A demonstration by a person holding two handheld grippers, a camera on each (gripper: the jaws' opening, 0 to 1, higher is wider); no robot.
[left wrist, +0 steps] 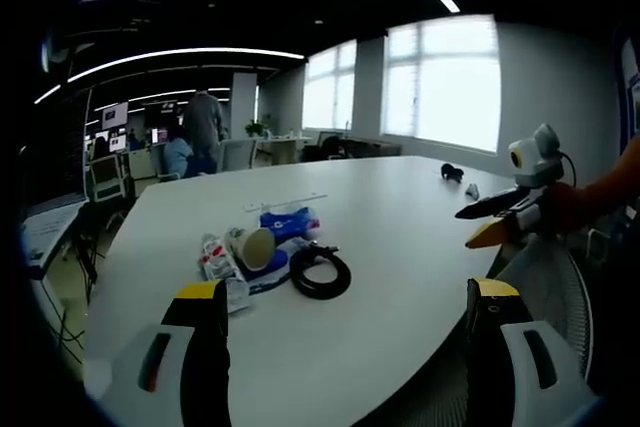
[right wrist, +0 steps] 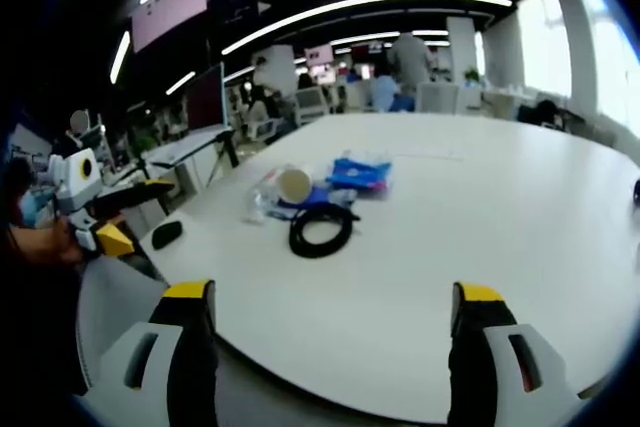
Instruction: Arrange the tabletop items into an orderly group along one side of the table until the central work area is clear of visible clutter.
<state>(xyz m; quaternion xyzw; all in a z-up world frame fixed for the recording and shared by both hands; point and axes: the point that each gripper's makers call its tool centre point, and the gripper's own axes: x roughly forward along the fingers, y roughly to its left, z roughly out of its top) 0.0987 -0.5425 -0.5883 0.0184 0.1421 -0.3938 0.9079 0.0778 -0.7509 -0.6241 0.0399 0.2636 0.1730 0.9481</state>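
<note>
Your big white desk (left wrist: 400, 247) holds a small pile near its middle. In the pile, a black coiled cable (left wrist: 320, 272) lies just beside a paper cup (left wrist: 254, 246) tipped on its side, and a blue packet (left wrist: 288, 222) sits behind them. A little black thing (left wrist: 452, 172) lies far off by the desk's edge. Your left tongs (left wrist: 345, 332) are wide open, holding nothing. Your right tongs (right wrist: 330, 332) are wide open too, and hold nothing.

Bare table (left wrist: 400, 247) around cable coil (left wrist: 320, 272)
</note>
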